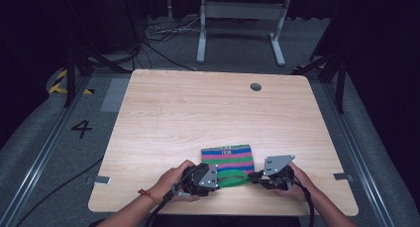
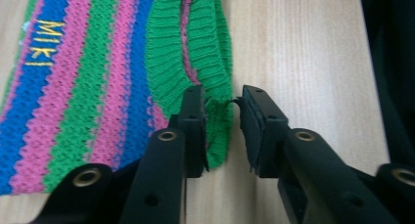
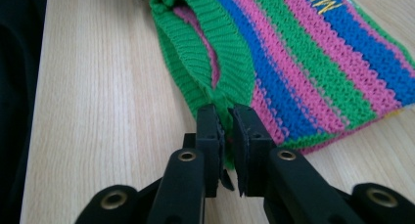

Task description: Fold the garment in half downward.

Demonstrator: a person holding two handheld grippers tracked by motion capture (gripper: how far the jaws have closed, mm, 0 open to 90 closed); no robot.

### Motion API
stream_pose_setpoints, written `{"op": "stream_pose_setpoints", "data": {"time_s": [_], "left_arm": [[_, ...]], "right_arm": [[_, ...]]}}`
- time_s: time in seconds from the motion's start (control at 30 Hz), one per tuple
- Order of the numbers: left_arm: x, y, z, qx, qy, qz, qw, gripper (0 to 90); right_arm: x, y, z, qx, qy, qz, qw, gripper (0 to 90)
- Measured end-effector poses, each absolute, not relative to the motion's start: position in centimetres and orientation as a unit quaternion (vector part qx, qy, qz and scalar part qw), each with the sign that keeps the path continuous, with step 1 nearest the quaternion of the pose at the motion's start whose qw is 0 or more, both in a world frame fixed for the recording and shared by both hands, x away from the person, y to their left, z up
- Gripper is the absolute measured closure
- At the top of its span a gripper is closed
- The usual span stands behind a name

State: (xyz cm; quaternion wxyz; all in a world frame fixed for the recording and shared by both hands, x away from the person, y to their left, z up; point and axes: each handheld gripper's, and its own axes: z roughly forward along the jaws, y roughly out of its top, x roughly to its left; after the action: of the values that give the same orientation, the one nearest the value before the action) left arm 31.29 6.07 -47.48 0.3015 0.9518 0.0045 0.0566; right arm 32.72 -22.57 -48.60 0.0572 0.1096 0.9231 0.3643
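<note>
Right gripper [image 3: 226, 123]: two black jaws rising from the lower edge, nearly closed, pinching the green ribbed edge of the knitted garment.

Knitted garment [image 3: 313, 72]: striped green, pink and blue, lying flat, spreading up and to the right of the gripper. Green ribbed opening [image 3: 205, 48] directly above the gripper, pink lining visible inside. Yellow stitched lettering [image 3: 325, 1] at the upper right, partly cut off.

Tabletop [image 3: 98, 97]: pale wood grain, left of the gripper.

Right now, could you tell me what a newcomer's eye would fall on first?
The striped knit garment, in green, pink and blue bands, lies at the near edge of the wooden table. The left claw stands open around its green ribbed hem, while the right claw pinches that hem from the other side.
</note>
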Motion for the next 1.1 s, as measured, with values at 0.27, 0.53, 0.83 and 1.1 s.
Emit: {"op": "stream_pose_setpoints", "data": {"time_s": [0.27,0.53,0.83,1.1], "left_arm": [[31.4,7.1,-45.8,0.932,0.057,0.077,0.349,64.1],[32.3,6.3,-48.3,0.938,0.079,0.033,0.336,71.7],[33.8,6.6,-48.7,0.935,0.089,0.056,0.34,75.1],[36.5,6.5,-49.0,0.93,0.096,0.059,0.35,74.8]], "right_arm": [[32.3,-23.5,-47.1,0.142,0.903,0.396,0.083,74.4],[32.4,-21.6,-48.2,0.13,0.912,0.382,0.072,81.0],[32.8,-21.8,-49.2,0.154,0.908,0.385,0.067,81.8],[33.2,-21.3,-49.4,0.172,0.904,0.376,0.112,83.1]]}}
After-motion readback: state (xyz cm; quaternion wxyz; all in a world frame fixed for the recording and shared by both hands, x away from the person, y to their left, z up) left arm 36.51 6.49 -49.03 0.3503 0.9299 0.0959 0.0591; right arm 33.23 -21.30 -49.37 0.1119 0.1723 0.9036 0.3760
